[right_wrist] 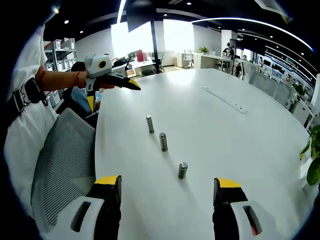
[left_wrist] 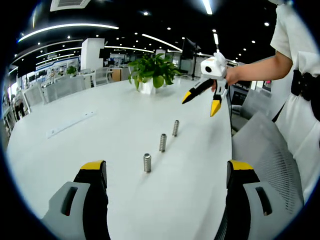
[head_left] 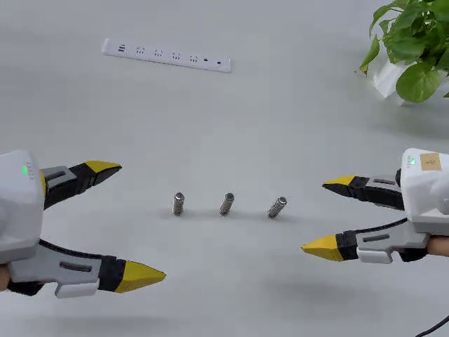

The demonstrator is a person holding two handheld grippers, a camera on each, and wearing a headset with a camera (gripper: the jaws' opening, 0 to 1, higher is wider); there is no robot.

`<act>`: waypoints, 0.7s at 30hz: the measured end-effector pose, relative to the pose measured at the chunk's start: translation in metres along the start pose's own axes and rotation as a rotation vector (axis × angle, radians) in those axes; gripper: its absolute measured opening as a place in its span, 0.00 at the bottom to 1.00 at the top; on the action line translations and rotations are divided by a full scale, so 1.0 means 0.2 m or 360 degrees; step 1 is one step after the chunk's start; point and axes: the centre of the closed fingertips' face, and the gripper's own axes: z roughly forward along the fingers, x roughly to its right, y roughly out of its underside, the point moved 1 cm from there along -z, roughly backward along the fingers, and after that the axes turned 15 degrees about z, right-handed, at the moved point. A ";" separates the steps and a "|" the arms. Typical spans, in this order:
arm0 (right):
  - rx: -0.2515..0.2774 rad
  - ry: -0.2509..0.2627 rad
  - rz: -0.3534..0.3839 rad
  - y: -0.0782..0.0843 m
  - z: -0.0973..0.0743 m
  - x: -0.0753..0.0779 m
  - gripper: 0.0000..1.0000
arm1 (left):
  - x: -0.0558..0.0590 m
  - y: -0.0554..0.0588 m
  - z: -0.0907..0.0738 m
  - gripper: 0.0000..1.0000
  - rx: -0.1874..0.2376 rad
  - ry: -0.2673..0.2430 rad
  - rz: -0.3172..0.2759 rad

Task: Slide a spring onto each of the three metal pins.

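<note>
Three short metal pins stand in a row on the white table: left pin (head_left: 178, 203), middle pin (head_left: 226, 203) and right pin (head_left: 277, 207), the last one leaning. Each looks ringed by a coil spring. My left gripper (head_left: 130, 221) hovers open to the left of the row, nothing between its yellow tips. To the right of the row, my right gripper (head_left: 319, 215) is also open and holds nothing. In the left gripper view the nearest pin (left_wrist: 147, 162) lies ahead of the jaws, and the right gripper (left_wrist: 200, 106) is beyond the row. The right gripper view shows its nearest pin (right_wrist: 183, 170) and the left gripper (right_wrist: 115, 97) beyond.
A white power strip (head_left: 167, 55) lies at the back left of the table (head_left: 295, 105). A potted green plant (head_left: 410, 49) stands at the back right corner. A grey mesh chair (right_wrist: 55, 165) stands at the table's near edge beside the person.
</note>
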 end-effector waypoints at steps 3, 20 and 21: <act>0.0094 -0.0005 0.0030 -0.01 -0.03 -0.02 0.83 | 0.00 0.02 0.00 0.99 -0.0018 -0.0017 -0.0001; 0.0248 0.0001 0.0119 0.06 -0.05 -0.06 0.96 | 0.03 0.08 0.01 0.99 -0.0083 -0.0049 -0.0043; 0.0248 0.0004 0.0117 0.05 -0.06 -0.06 0.96 | 0.03 0.08 0.01 0.99 -0.0083 -0.0050 -0.0043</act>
